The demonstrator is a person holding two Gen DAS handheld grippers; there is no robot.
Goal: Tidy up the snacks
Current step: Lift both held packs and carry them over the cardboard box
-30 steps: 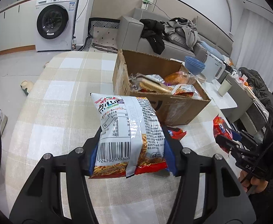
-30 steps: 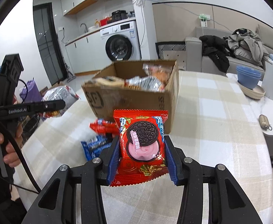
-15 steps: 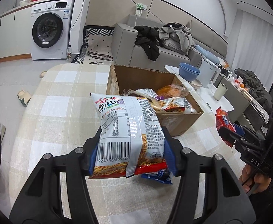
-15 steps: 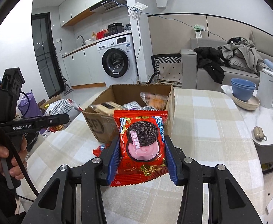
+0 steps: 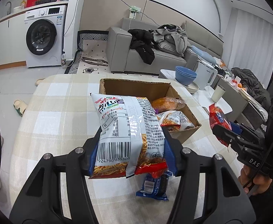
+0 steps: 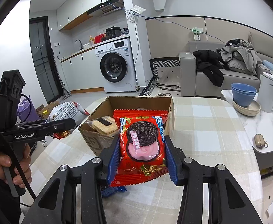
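My left gripper [image 5: 131, 149] is shut on a white and red bag of noodle sticks [image 5: 127, 128], held above the checked tablecloth. Beyond it stands an open cardboard box [image 5: 136, 87] with several snack bags inside. My right gripper [image 6: 142, 156] is shut on a red Oreo packet [image 6: 142, 143], in front of the same box [image 6: 138, 100]. A blue snack packet [image 5: 154, 183] lies on the cloth below the left gripper, and its edge [image 6: 112, 190] shows under the Oreo packet. Each gripper appears in the other's view, the right one [image 5: 228, 130] and the left one [image 6: 61, 125].
The checked tablecloth [image 5: 52, 115] covers a round table. A side table [image 6: 263, 115] on the right carries blue bowls [image 6: 243, 93], a white kettle [image 6: 269, 91] and a small pouch [image 6: 259, 140]. A grey sofa with clothes and a washing machine stand behind.
Both grippers have risen with their packets. The box now sits lower and farther in both views, and the blue packet on the cloth has come into sight under the left gripper.
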